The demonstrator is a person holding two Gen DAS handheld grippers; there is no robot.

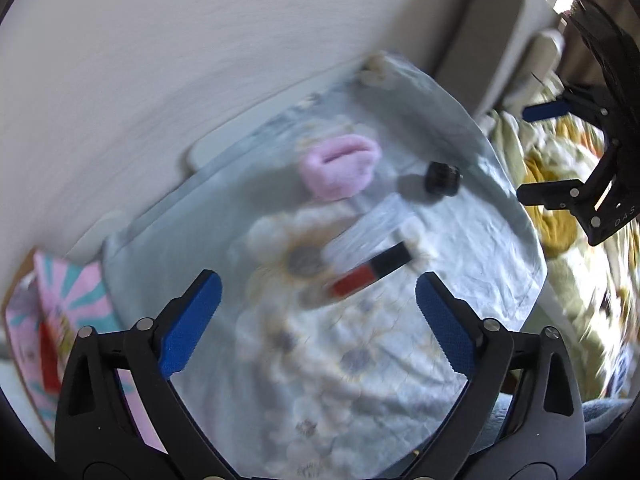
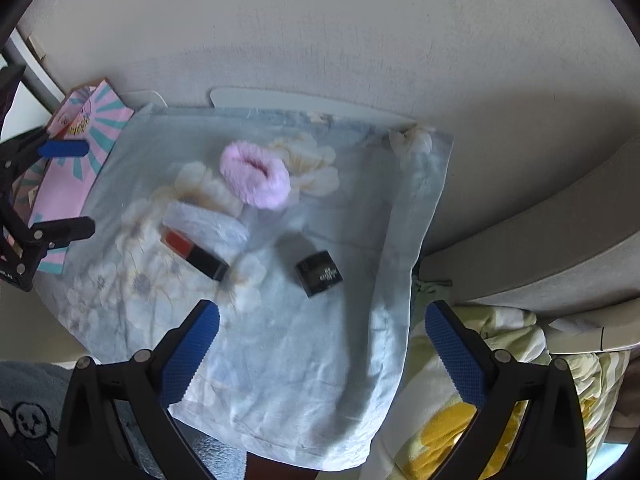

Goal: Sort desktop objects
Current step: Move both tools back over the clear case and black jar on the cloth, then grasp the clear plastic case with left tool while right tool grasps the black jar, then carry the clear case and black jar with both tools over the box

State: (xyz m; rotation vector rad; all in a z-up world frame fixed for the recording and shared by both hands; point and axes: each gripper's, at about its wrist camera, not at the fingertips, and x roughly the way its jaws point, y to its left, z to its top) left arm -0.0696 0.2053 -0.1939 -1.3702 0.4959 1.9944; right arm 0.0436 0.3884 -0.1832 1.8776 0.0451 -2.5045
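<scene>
A light blue floral cloth [image 1: 480, 260] [image 2: 320, 360] covers a small table. On it lie a fluffy pink scrunchie [image 1: 340, 168] [image 2: 256, 180], a small black box [image 1: 442, 178] [image 2: 319, 274], a red-and-black tube [image 1: 372, 274] [image 2: 196, 254] and a clear plastic packet [image 1: 368, 228] [image 2: 208, 224] touching the tube. My left gripper [image 1: 316, 280] [image 2: 90, 186] hangs open above the cloth, just short of the tube, with nothing between its blue pads. My right gripper [image 2: 322, 308] [image 1: 522, 152] is open too, near the black box and holding nothing. The left wrist view is blurred.
A pink booklet with teal rays [image 1: 64, 300] [image 2: 92, 132] lies at the cloth's left side against the wall. Yellow-and-green floral bedding [image 2: 460, 420] [image 1: 560, 220] lies off the cloth's right edge, with a beige padded piece [image 2: 540, 248] behind it. The white table rim [image 2: 260, 100] shows at the back.
</scene>
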